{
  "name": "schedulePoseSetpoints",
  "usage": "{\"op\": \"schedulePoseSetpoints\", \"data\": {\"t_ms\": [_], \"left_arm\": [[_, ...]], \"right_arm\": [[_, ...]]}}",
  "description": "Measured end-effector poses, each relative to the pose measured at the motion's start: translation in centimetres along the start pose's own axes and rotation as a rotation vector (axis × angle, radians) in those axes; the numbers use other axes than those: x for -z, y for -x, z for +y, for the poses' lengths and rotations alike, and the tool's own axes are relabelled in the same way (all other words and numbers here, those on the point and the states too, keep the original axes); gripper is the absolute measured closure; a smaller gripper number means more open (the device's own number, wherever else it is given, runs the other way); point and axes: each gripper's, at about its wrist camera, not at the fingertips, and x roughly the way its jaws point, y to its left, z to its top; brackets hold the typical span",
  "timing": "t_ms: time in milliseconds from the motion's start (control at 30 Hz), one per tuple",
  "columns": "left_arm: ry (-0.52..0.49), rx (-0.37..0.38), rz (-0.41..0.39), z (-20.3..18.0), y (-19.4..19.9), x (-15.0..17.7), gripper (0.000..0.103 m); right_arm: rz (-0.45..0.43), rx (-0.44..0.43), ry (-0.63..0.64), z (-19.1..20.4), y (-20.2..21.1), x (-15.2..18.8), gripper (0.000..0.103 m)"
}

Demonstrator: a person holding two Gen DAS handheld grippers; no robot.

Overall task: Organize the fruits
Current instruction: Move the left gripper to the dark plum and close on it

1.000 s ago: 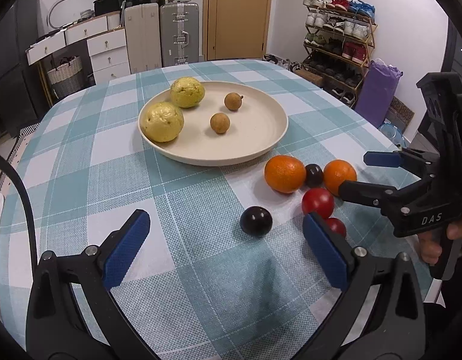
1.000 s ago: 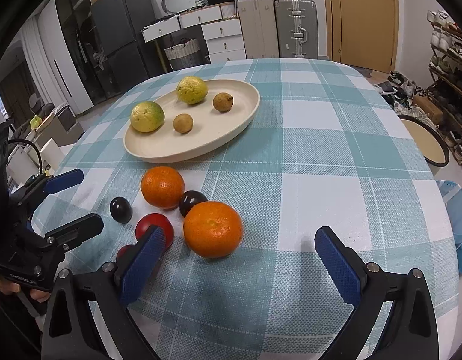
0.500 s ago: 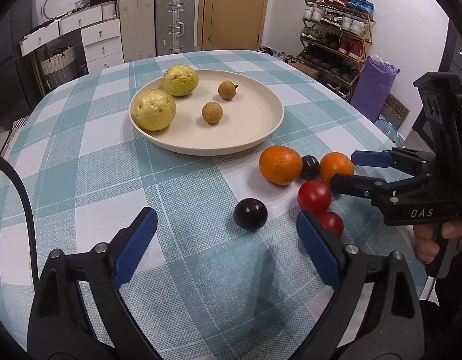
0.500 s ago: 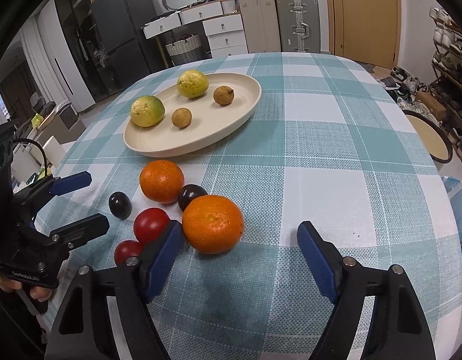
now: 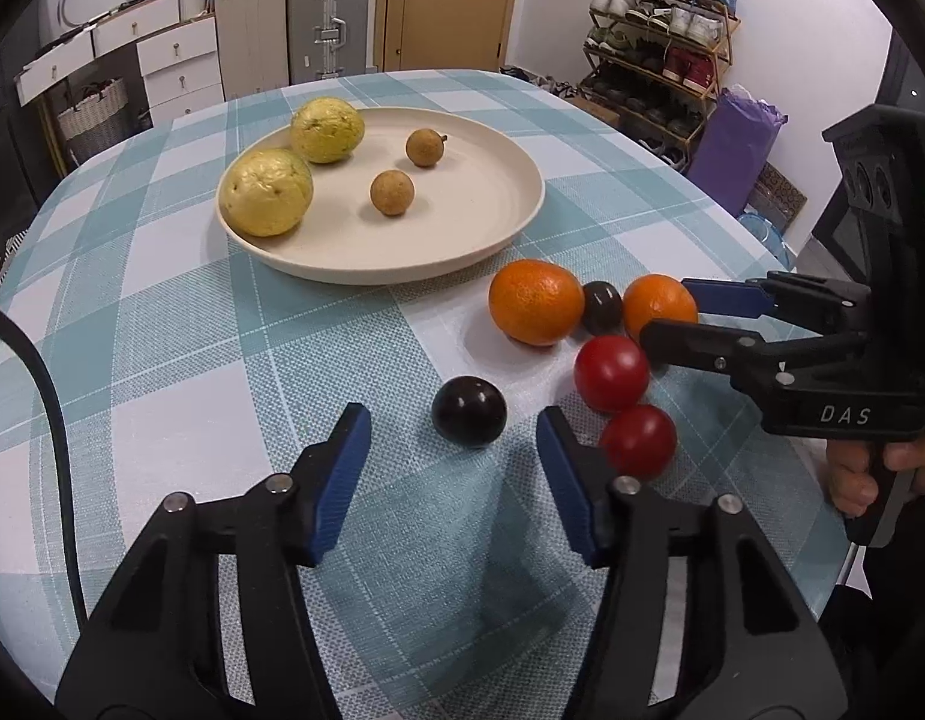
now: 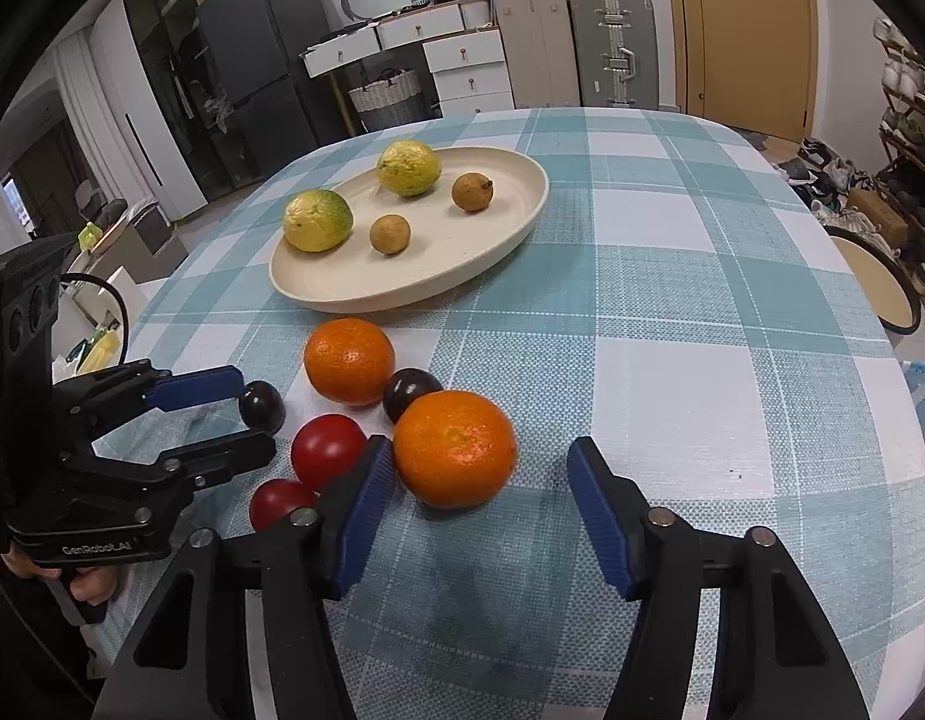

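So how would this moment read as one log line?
left tool: closing, plum ahead | right tool: closing around orange | plate: four fruits

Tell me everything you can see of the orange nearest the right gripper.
The round orange with dimpled, glossy peel sits on the teal-and-white checked tablecloth, whole and unpeeled, a small stem scar near its top. It lies between the right gripper's blue-padded fingers, whose jaws are closing; the left pad looks at or almost at its side, the right one apart. The dark round fruit behind it touches it.
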Motion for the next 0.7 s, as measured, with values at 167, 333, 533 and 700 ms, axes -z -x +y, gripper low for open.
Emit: {"op": "schedulePoseSetpoints", "data": {"t_ms": [167,333,533,700], "left_arm": [[-0.007,0.013,-0.001,-0.16,-0.15,-0.08,0.06],[-0.01,0.025,0.001,-0.26,-0.13,-0.1,0.08],[-0.005,0.037,-0.007,-0.29,0.07,-0.07,0.08],[0.0,0.044,-0.024,-0.21,0.53,-0.19,0.08]], "right_arm": [[0.003,-0.003,0.01,0.23,0.02,0.1,0.047],[-0.006,-0.006,0.011,0.3,0.3,0.05,0.047],[-0.013,-0.016,0.007,0.03,0.5,-0.09,0.047],[-0.014,-0.033,-0.001,-0.21,0.51,-0.09,0.048]]}}
